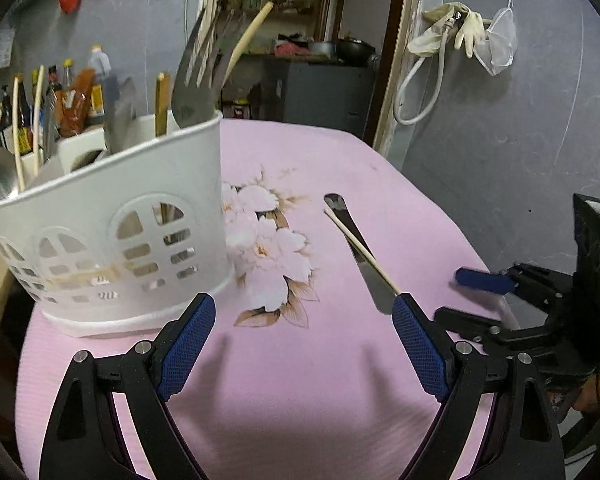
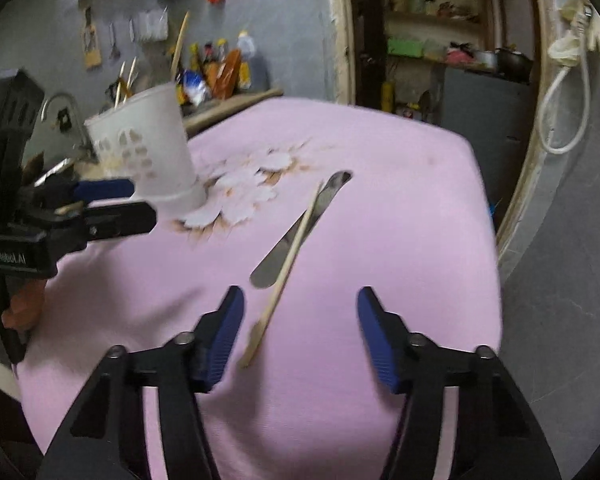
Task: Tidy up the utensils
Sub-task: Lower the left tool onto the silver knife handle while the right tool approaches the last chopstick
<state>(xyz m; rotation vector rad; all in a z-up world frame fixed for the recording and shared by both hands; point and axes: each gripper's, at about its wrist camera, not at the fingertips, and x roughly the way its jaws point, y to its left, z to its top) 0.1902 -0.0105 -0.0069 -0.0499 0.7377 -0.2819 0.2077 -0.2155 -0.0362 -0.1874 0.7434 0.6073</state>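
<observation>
Wooden chopstick [image 2: 284, 276] lies across the steel knife [image 2: 296, 232], well right of the white holder [image 1: 112, 232], between the empty, parted right gripper [image 2: 300, 336]; closing there could pinch both, while the left gripper [image 1: 304, 344] gapes empty.

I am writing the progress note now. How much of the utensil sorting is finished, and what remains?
Done: a fork and other utensils already stand in the white holder. In hand: nothing; both the left tongs and the right tongs are open and empty. Left: a knife and a chopstick lying across it still rest on the pink cloth, just ahead of the right tongs.
</observation>
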